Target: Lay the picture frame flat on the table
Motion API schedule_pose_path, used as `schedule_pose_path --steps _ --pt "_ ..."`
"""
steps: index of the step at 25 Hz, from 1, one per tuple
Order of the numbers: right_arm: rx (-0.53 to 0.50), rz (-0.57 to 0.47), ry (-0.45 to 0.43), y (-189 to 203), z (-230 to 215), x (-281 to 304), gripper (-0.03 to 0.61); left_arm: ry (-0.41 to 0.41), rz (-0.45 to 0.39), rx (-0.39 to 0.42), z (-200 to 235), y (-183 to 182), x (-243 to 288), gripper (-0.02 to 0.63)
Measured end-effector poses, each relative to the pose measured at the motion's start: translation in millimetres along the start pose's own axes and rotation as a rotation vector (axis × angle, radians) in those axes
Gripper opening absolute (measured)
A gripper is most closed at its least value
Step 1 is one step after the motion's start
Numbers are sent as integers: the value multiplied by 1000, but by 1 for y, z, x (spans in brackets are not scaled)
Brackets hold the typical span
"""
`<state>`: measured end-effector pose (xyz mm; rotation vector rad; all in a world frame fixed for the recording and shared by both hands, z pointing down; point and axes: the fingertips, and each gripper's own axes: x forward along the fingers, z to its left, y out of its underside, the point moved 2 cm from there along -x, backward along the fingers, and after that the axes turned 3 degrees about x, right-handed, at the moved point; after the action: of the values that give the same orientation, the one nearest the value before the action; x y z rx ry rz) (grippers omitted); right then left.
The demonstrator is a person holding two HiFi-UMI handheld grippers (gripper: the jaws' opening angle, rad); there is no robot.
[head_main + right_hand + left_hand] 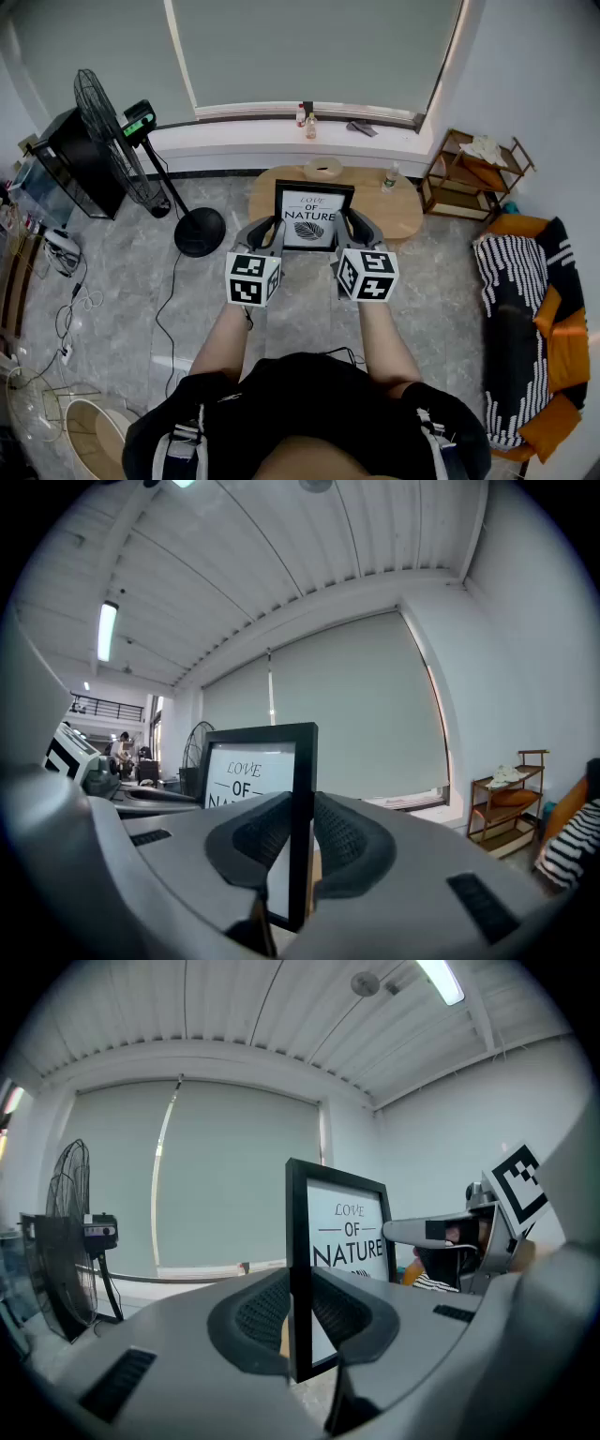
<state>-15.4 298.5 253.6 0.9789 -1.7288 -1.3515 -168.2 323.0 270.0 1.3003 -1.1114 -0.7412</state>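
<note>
Table of wood on marbled floor

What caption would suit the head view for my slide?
Seen from above: left tongs and right tongs each clamp one side edge of the upright picture frame at a wooden table.

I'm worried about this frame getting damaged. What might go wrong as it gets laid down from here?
1. The left gripper and right gripper each pinch only a thin side edge of the upright picture frame. Uneven tilting may twist it loose.
2. The table is small, and a round roll and a bottle sit behind the frame. Tipped backward, it may land on the roll.
</note>
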Motion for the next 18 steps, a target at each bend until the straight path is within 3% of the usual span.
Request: schedule_pose_path --steps 7,18 --pt "30 -4 -3 2 -16 7 89 13 12 0 -6 0 15 84" --pt "-6 -24 -7 -8 -66 3 91 0 8 -2 -43 -9 49 84"
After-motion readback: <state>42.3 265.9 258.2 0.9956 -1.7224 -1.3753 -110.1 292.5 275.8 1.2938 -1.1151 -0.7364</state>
